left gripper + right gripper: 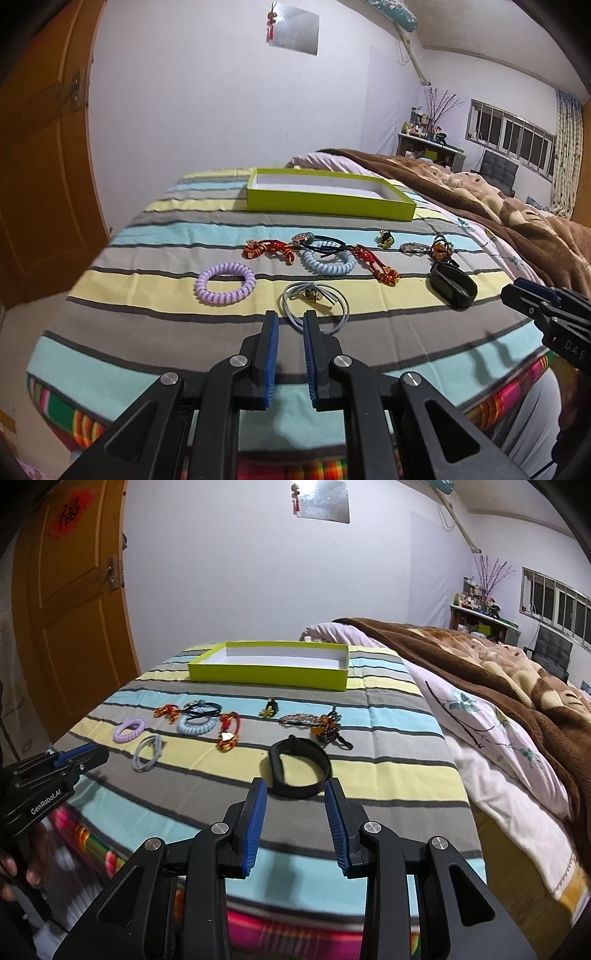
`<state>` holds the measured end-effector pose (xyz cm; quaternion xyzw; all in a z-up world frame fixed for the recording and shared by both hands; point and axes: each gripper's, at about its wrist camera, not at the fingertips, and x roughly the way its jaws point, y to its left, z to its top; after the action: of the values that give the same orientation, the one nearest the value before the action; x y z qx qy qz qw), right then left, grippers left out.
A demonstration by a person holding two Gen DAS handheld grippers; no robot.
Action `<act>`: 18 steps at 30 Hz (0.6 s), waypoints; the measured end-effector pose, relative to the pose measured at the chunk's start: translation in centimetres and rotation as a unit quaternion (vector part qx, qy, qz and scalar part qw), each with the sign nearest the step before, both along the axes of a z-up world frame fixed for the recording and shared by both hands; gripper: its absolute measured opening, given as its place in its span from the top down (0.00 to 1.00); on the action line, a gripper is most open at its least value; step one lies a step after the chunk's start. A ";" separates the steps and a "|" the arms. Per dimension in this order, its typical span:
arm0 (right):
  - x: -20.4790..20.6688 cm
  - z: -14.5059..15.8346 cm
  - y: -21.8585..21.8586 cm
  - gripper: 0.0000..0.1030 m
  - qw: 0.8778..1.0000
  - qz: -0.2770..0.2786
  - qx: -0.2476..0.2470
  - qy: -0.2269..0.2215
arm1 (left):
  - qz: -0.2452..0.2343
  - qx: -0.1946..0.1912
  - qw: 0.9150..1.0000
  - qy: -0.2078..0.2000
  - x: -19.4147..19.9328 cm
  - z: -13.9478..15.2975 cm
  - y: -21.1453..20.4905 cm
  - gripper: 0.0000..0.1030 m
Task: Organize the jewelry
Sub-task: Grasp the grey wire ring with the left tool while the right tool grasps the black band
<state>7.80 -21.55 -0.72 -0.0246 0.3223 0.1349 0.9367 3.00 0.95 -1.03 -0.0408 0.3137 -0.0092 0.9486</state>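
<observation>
Jewelry lies on the striped bedcover in front of an empty lime-green box [325, 204] [266, 674]. A grey cord hair tie [314, 301] [147, 755] lies just beyond my left gripper [290, 321], which is open and empty. A black wristband [299, 770] [452, 284] lies just beyond my right gripper [295, 790], open and empty. Further back lie a purple coil tie [225, 282] [129, 729], a blue coil tie [328, 262] [197, 723], red knotted bracelets [269, 249] [229, 731] and beaded charms [439, 251] [325, 725].
A brown blanket [498, 664] and a pale floral sheet [480, 731] cover the bed to the right. An orange wooden door [70, 609] stands at the left. The bedcover's near edge drops off below the grippers, with a colourful woven cloth [258, 923] beneath.
</observation>
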 end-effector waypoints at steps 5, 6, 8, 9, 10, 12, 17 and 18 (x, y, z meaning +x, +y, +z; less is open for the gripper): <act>2.5 -0.7 -0.7 0.67 1.000 0.000 0.006 0.028 | -0.004 -0.017 0.999 0.033 2.4 -0.8 0.2 0.88; 3.0 -0.9 -0.8 0.67 0.999 0.000 0.006 0.034 | -0.004 -0.018 0.999 0.039 2.9 -1.0 0.2 0.88; 4.0 -1.3 -0.8 0.67 0.999 0.005 0.002 0.050 | -0.002 -0.017 0.998 0.053 3.6 -1.5 0.1 0.87; 4.5 -1.6 -0.8 0.67 0.998 0.008 0.002 0.057 | -0.001 -0.018 0.998 0.060 4.0 -1.8 0.0 0.87; 4.9 -1.8 -0.8 0.67 0.998 0.010 0.001 0.063 | -0.001 -0.019 0.998 0.064 4.2 -2.0 0.0 0.87; 5.8 -2.3 -0.8 0.67 0.997 0.013 0.002 0.079 | 0.001 -0.014 0.998 0.066 4.6 -2.1 -0.1 0.87; 7.4 -3.0 -0.8 0.67 0.995 0.014 0.005 0.103 | 0.007 -0.002 0.997 0.077 5.6 -2.1 -0.4 0.86; 7.7 -3.1 -0.8 0.67 0.994 0.014 0.005 0.108 | 0.008 0.001 0.997 0.079 5.7 -2.1 -0.5 0.86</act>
<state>15.46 -22.39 -3.81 -0.0096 0.4202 0.1515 0.8947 8.73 0.44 -3.11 -0.0430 0.3872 0.0017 0.9210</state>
